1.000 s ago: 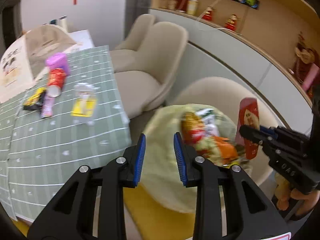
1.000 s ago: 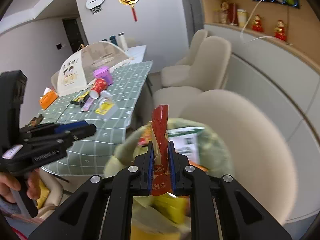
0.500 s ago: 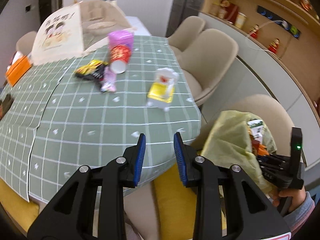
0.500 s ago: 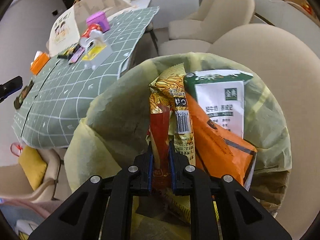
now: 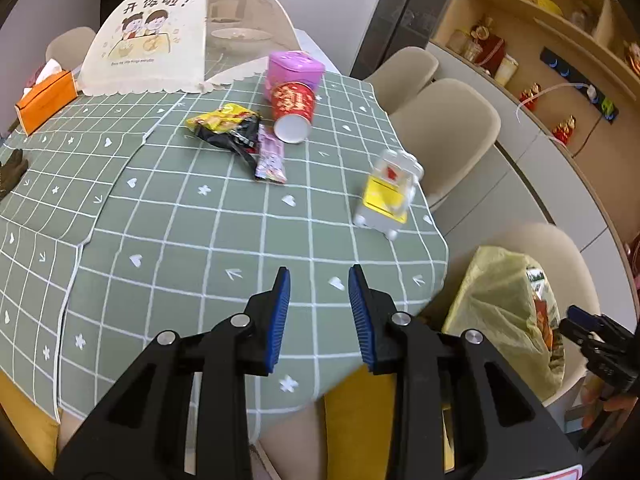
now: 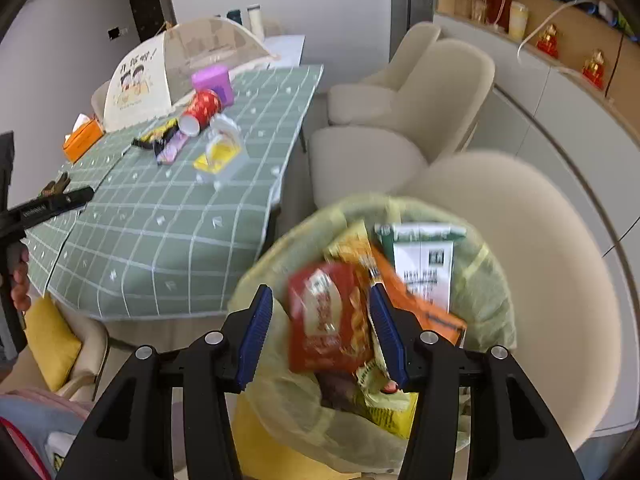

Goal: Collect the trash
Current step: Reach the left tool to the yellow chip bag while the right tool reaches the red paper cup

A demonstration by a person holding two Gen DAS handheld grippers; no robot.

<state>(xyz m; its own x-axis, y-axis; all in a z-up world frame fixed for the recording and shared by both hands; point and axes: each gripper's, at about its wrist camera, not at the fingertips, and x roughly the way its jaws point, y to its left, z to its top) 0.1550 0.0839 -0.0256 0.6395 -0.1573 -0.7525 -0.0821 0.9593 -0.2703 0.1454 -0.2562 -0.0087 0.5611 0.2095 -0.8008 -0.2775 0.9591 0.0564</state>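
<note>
My right gripper (image 6: 320, 288) hangs over the open yellow trash bag (image 6: 280, 248), which rests on a beige chair. Its jaws are opening, and a blurred red snack packet (image 6: 328, 316) sits loose between them above the wrappers in the bag. My left gripper (image 5: 319, 270) is open and empty over the near part of the green checked tablecloth (image 5: 180, 240). Farther along the table lie a clear blister pack with a yellow card (image 5: 386, 196), a tipped red paper cup (image 5: 292, 108), a yellow-black wrapper (image 5: 224, 126) and a purple wrapper (image 5: 271, 156).
A pink tin (image 5: 294, 68), a mesh food cover (image 5: 160, 36) and an orange tissue box (image 5: 44, 98) stand at the table's far end. Beige chairs (image 5: 444, 128) line its right side. A yellow cushion (image 6: 52, 340) lies on the near chair. A wall shelf (image 6: 560, 60) runs behind.
My right gripper dipped into the bag and let go of the red packet, its jaws spreading wide. My left gripper swung from the bag to over the table.
</note>
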